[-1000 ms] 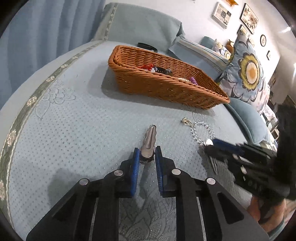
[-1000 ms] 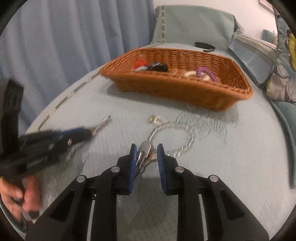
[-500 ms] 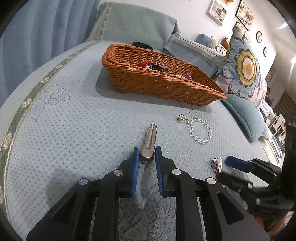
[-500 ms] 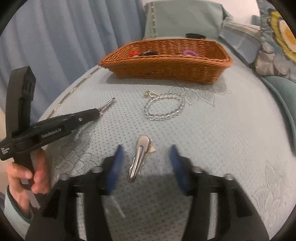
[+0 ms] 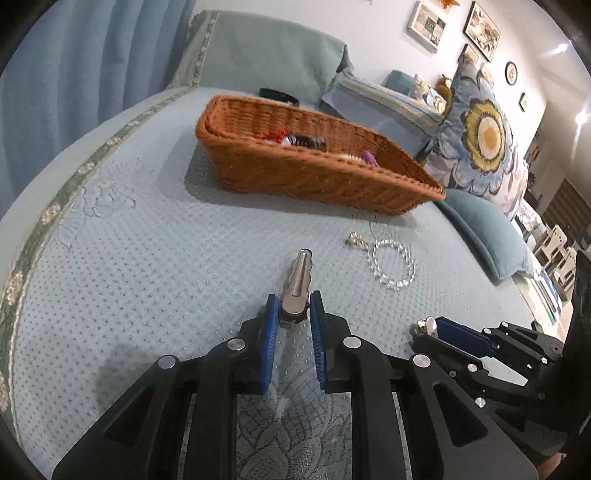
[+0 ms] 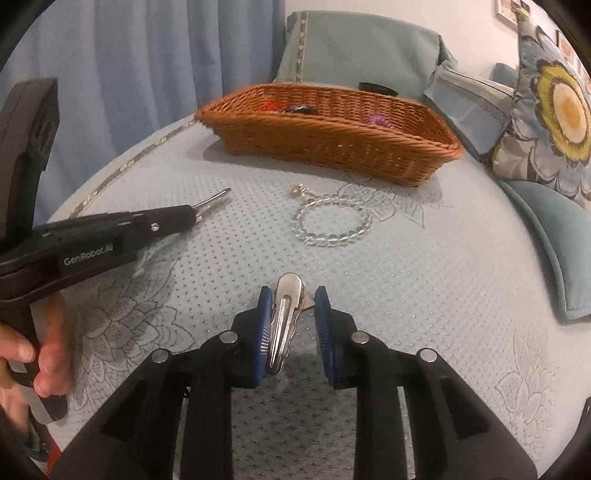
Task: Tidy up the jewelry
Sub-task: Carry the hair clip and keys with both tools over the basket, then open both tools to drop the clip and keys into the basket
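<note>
I'm holding one metal hair clip point(image 5: 297, 286) in the left gripper point(image 5: 293, 321), pinched by its hinge end. The right gripper point(image 6: 291, 325), jaws just closing, is nipping a second hair clip point(image 6: 284, 317) on the bedspread point(image 6: 424, 295). Both look light, stiff and slick, so I'm gripping across the flat sides. The wicker basket point(image 6: 332, 144) is sitting well beyond.

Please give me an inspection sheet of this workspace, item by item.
Surface: light blue quilted bedspread.
Job's things: brown wicker basket holding small red, black and purple pieces; clear bead bracelet loose on the bedspread, apart from the basket.
Clutter: black band behind the basket.
Grippers: left gripper shut on a silver metal hair clip; right gripper has just been closing, second silver hair clip between its jaws.
Cables: nothing seen.
Surroundings: blue curtain, flowered pillow, framed pictures.
</note>
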A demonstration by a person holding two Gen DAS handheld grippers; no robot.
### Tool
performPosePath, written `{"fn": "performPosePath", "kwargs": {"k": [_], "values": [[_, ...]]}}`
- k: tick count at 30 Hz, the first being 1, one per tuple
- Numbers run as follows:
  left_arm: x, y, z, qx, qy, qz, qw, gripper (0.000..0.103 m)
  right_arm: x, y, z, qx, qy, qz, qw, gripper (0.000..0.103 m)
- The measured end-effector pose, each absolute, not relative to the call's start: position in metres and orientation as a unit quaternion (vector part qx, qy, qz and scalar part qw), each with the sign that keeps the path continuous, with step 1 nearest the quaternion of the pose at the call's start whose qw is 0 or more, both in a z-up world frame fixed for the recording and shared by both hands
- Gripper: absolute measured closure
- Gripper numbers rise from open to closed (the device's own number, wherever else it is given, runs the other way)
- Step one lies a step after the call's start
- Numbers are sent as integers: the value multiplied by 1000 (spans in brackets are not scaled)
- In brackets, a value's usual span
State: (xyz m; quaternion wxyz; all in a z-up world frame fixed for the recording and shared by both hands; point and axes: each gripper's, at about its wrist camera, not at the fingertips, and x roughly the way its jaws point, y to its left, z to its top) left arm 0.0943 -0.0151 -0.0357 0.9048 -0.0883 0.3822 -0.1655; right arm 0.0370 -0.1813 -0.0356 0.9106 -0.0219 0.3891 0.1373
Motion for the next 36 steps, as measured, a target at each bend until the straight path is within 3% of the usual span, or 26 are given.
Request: {"fn": "performPosePath", "kwargs": {"k": [10,19,27,36], "values": [[88,-14,9,-112,306,-175,929,88,57,-206,17,11,326,131,936,82],[154,-36,60,-102,258,-185,943,88,156,-218,68,4,291,121,949,82],[221,-69,37,-118,276,-206,932,88,229,-233,46,39,340,114,933,82],[241,-77,7,-131,296,-220,920,87,250,-243,15,49,369,100,923,82]]}}
